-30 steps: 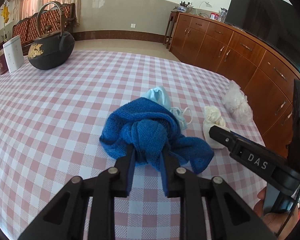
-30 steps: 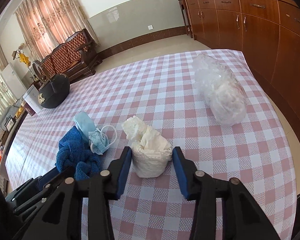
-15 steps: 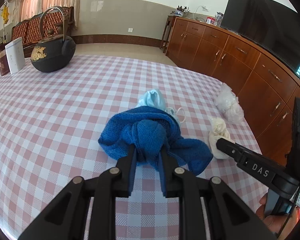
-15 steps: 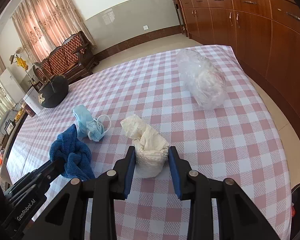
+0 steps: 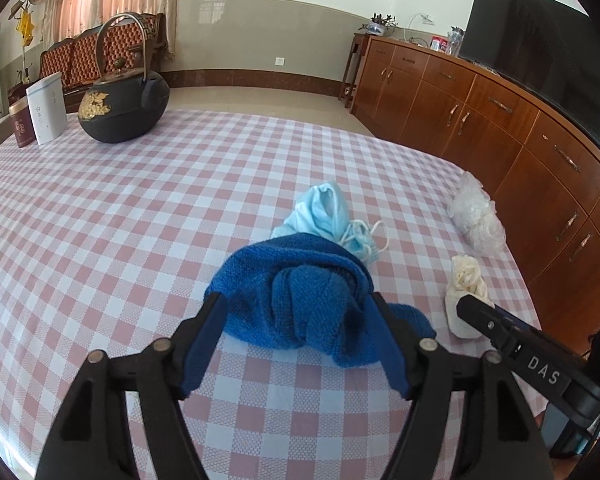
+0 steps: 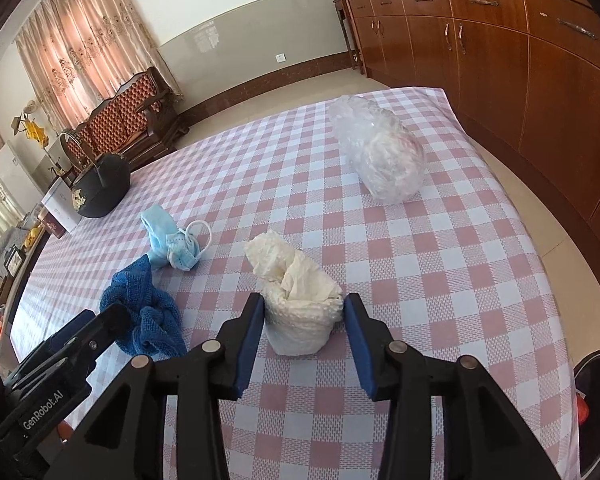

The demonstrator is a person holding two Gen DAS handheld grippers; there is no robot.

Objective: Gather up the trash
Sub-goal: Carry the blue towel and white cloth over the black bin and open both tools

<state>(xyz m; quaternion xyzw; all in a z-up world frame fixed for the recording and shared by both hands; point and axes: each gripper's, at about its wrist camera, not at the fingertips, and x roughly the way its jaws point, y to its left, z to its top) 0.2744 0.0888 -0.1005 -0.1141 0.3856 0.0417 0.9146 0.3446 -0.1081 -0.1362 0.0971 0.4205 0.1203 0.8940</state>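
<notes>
A crumpled blue knitted cloth [image 5: 300, 300] lies on the checked tablecloth between the wide-open fingers of my left gripper [image 5: 298, 312]; it also shows in the right wrist view [image 6: 140, 312]. A crumpled white paper wad [image 6: 296, 304] sits between the fingers of my right gripper [image 6: 300, 316], which stand open just beside it; the wad also shows in the left wrist view [image 5: 466, 296]. A light blue face mask [image 5: 324, 216] lies just behind the cloth. A clear plastic bag [image 6: 380, 156] lies near the far right table edge.
A black iron teapot [image 5: 124, 104], a white box [image 5: 48, 108] and a red tin [image 5: 20, 128] stand at the table's far left. A wooden sideboard [image 5: 500, 128] runs along the right. A dark bin rim [image 6: 596, 384] shows below the table's right edge.
My left gripper has opened wide and let go of the blue cloth, which rests on the table. My right gripper, closed tight on the paper wad half a second ago, has opened slightly.
</notes>
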